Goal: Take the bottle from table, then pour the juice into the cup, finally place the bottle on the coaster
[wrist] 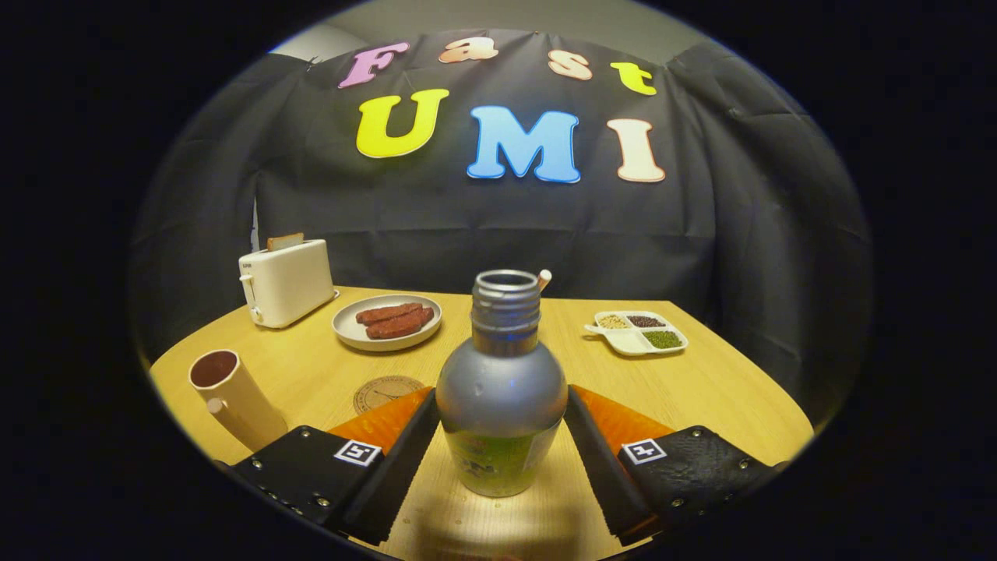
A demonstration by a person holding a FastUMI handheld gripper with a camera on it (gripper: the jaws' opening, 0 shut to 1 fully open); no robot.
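- The bottle [501, 389] stands upright on the table [701, 389], low in the centre of the frame, its mouth open with no cap.
- The gripper [501, 436] has a finger on each side of the bottle's body, both seeming to touch it; it looks clamped, though the bottle's base seems to rest on the table.
- The cup [230, 393] sits at lower left, the coaster [382, 392] just left of the bottle, partly behind the left finger.
- Judged from this: the grasp is about made; lifting, pouring into the cup and setting the bottle on the coaster all remain.
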